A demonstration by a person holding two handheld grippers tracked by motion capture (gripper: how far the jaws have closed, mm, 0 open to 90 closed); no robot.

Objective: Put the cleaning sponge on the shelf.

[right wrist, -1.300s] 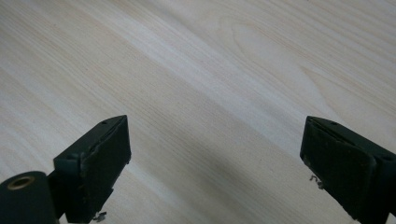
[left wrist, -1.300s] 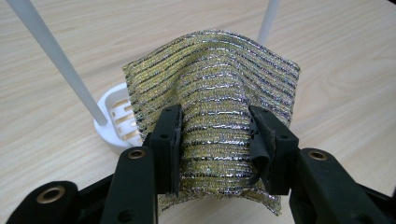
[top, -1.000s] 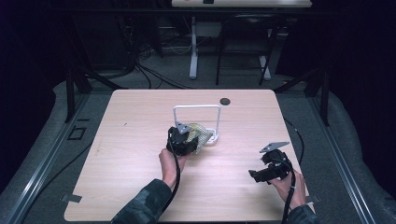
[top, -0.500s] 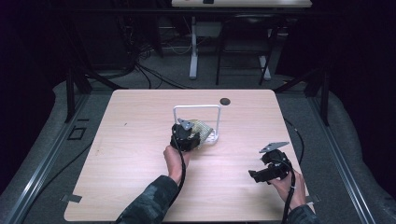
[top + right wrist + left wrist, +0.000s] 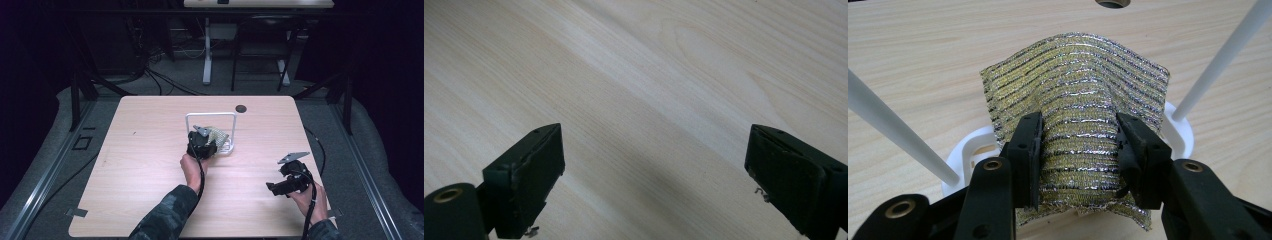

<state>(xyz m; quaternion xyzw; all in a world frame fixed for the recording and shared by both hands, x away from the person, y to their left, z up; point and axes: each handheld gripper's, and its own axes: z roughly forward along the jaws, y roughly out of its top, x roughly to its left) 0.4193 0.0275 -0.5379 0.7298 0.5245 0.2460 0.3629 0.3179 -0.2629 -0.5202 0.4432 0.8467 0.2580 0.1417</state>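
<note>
I've got the left gripper [image 5: 1079,150] clamped on the cloth [image 5: 1078,100] at the white rack [image 5: 212,131], probably to drape it, while the right gripper [image 5: 654,185] waits wide open.

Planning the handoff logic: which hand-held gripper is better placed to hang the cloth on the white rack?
Left. The left hand-held gripper already pinches the gold cloth at the white rack. The right hand-held gripper is open over bare table, well off.

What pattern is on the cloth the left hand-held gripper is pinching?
Gold with thin silver and dark stripes, metallic knit cloth; clearest in the left gripper view.
</note>
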